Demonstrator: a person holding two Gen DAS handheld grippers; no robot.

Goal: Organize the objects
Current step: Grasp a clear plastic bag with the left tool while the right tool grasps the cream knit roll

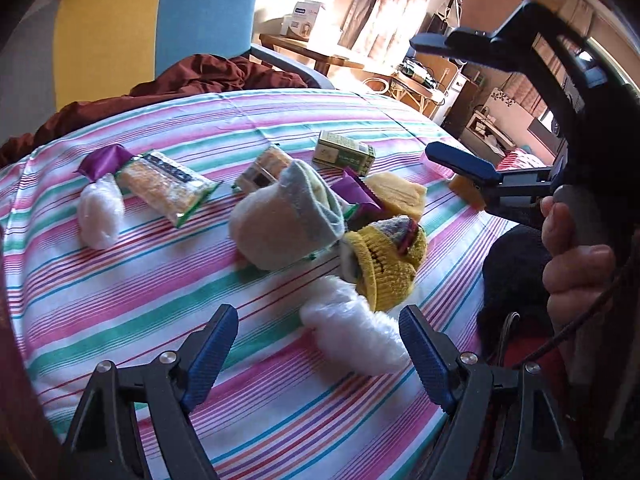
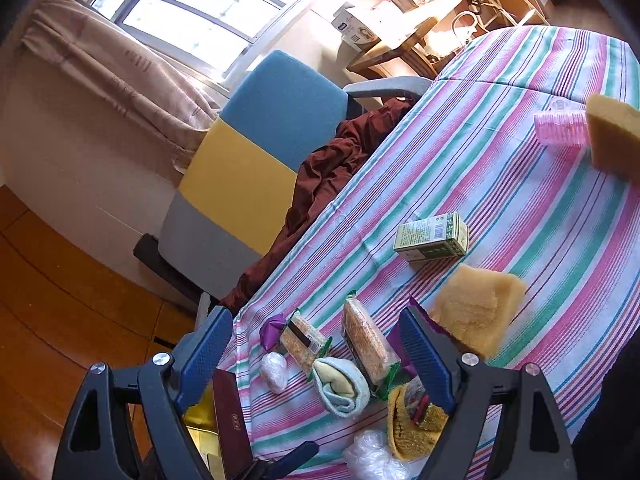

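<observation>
My left gripper hangs spread and empty over the striped tablecloth, a white plastic wad between its jaws, the yellow sock beyond. My right gripper hovers spread, empty. Closing carelessly could snag sock with wad.

Sunlit rm: window, blue/yellow chair
</observation>
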